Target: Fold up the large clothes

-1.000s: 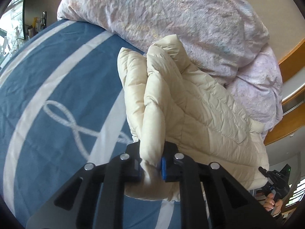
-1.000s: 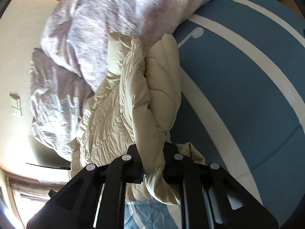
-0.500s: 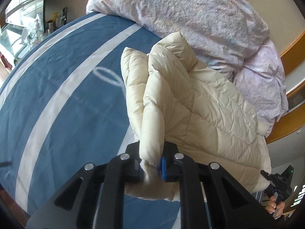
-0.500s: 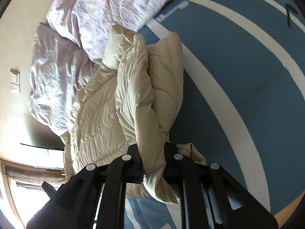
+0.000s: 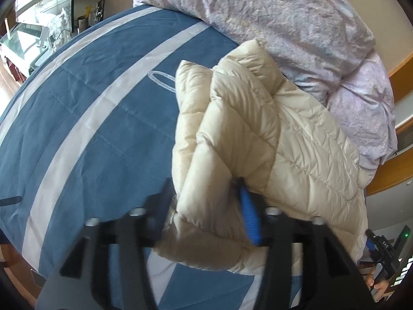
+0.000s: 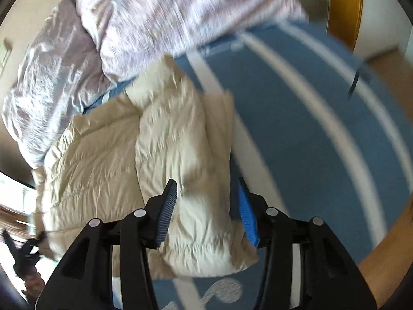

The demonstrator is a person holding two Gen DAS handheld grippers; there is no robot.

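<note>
The cream puffer jacket (image 6: 165,160) lay folded on the blue striped bedspread (image 6: 296,134) beside the lilac duvet (image 5: 296,25); the left gripper (image 5: 206,206) and right gripper (image 6: 206,206) stood spread, astride its edge; light, slippery and springy, it likely wanted a pinch at the quilted hem.

A cream, quilted jacket (image 5: 271,139) (image 6: 165,152) is seen on a blue sheet (image 5: 85,118) (image 6: 304,139) crossed by white stripes and looped white line motifs. A duvet (image 5: 278,20) (image 6: 155,18) is mottled in pale pink and lilac. Black gripper fingers (image 6: 165,206) are faced with ribbed blue pads (image 6: 247,214) (image 5: 249,214). Orange-brown wood trim (image 5: 397,170) (image 6: 343,2) is visible.
</note>
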